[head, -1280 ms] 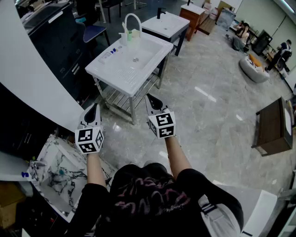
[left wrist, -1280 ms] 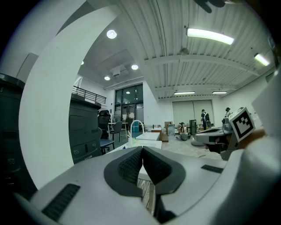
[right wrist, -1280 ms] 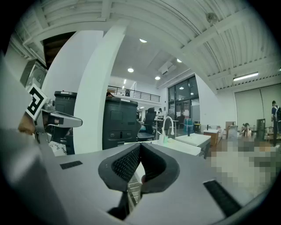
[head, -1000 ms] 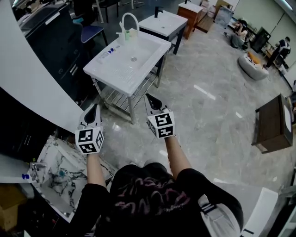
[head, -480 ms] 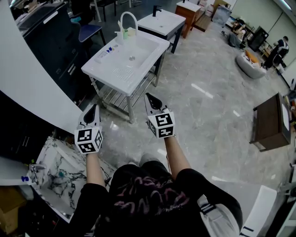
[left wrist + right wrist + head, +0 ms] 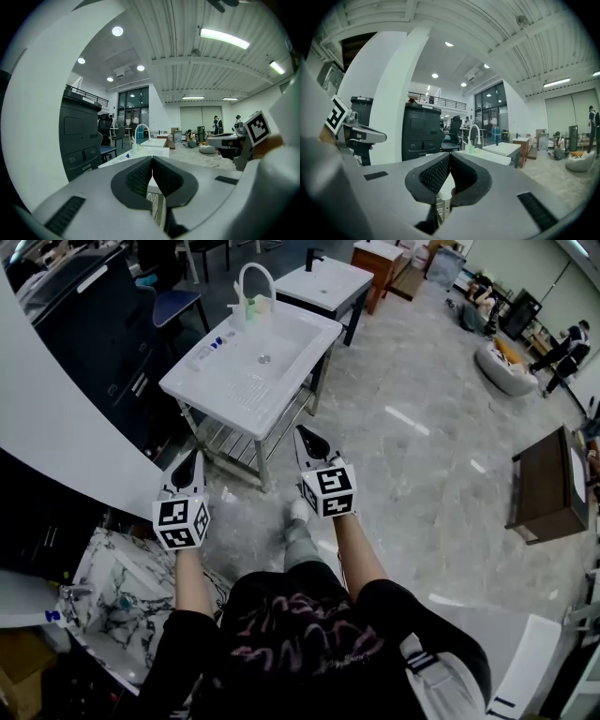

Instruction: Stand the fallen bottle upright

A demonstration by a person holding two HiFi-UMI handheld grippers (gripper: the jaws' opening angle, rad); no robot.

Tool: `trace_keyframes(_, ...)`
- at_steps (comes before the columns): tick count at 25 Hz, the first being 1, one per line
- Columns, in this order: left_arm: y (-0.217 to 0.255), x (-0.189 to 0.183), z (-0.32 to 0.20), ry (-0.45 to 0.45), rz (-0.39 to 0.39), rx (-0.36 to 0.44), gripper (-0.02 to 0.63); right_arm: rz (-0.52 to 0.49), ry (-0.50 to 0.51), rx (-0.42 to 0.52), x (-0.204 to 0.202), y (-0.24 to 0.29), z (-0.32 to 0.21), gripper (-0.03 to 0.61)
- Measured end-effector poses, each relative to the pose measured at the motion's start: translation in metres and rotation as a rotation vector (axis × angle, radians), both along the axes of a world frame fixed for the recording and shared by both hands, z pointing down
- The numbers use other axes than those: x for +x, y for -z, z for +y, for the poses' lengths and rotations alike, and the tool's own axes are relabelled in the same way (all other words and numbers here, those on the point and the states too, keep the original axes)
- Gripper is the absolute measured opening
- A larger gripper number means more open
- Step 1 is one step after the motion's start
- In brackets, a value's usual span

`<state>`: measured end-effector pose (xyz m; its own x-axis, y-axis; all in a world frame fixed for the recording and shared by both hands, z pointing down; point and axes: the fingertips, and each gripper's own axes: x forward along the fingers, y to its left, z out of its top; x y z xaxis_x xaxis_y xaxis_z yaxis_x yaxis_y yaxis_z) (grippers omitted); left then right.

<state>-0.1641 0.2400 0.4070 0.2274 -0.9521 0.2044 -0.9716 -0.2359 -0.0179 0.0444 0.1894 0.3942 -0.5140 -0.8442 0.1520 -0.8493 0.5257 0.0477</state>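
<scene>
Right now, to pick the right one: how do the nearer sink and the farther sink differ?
The nearer sink has a white arched tap; the farther sink has a short black one. The nearer sink carries small bottles by its tap; the farther sink looks bare. Both are white, on legs.

Three cameras face one white sink (image 6: 202,381).
The head view looks steeply down over the left tongs (image 6: 190,460) and right tongs (image 6: 305,439) to the floor (image 6: 422,474); each gripper view peers nearly level along its own tongs. All share the sink, well ahead.
</scene>
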Motion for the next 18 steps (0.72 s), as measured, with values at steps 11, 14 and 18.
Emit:
trace_keyframes(11, -0.020, -0.008, -0.099, 0.024, -0.011, -0.049, 0.017, 0.002, 0.023, -0.024, -0.006, -0.022, -0.108, 0.014)
trace_keyframes(14, -0.029, -0.007, -0.135, 0.034, -0.018, -0.070, 0.017, 0.001, 0.039, -0.044, -0.008, -0.030, -0.147, 0.014)
trace_keyframes(18, -0.038, -0.007, -0.186, 0.063, -0.019, -0.098, 0.017, -0.002, 0.061, -0.063, -0.006, -0.042, -0.203, 0.014)
